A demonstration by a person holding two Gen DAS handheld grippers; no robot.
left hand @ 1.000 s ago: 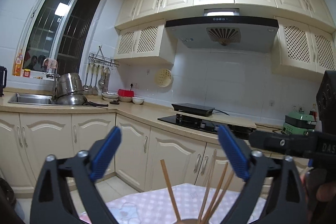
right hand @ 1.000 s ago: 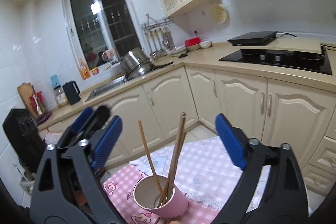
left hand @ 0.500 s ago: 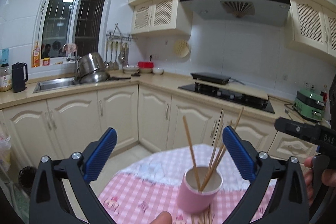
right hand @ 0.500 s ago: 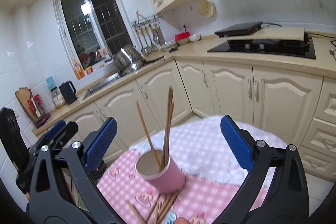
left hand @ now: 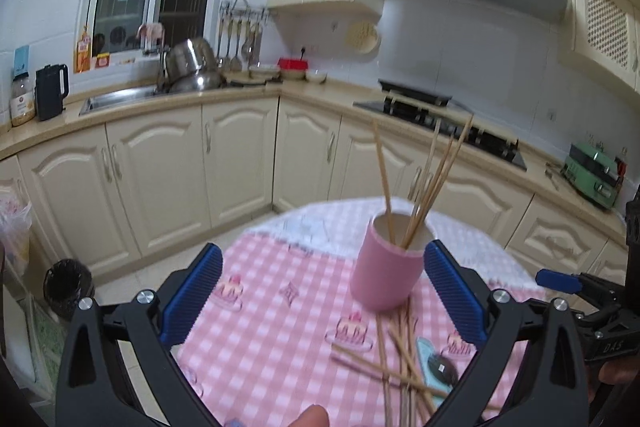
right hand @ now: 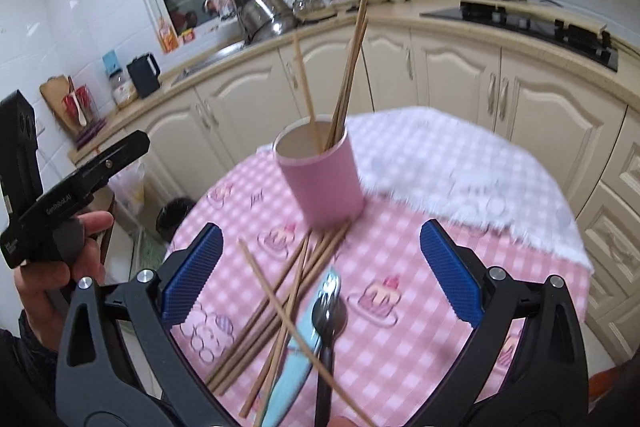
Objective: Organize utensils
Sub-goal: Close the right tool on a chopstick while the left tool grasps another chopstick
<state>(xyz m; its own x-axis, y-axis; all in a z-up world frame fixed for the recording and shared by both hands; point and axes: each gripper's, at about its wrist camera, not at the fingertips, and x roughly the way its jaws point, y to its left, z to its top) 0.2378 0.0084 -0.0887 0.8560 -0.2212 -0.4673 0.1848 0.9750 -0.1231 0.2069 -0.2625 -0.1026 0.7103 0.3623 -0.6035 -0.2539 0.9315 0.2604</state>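
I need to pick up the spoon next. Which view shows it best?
The right wrist view: the spoon lies in full sight between the open claw's fingers, its bowl beside the blue handle and crossed chopsticks. The left wrist view shows only its dark bowl, blurred, near the right finger.

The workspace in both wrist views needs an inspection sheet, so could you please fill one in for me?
Surface: round table under a pink checked cloth.
Job's things: pink cup upright, holding several chopsticks; loose chopsticks crossed in front of it; spoon and light blue utensil lying among them.
Clutter: nothing seen.
Grippers: left gripper and right gripper both open, empty, above the table.
Cables: nothing seen.
Surroundings: kitchen counter, sink, stove, cream cabinets.
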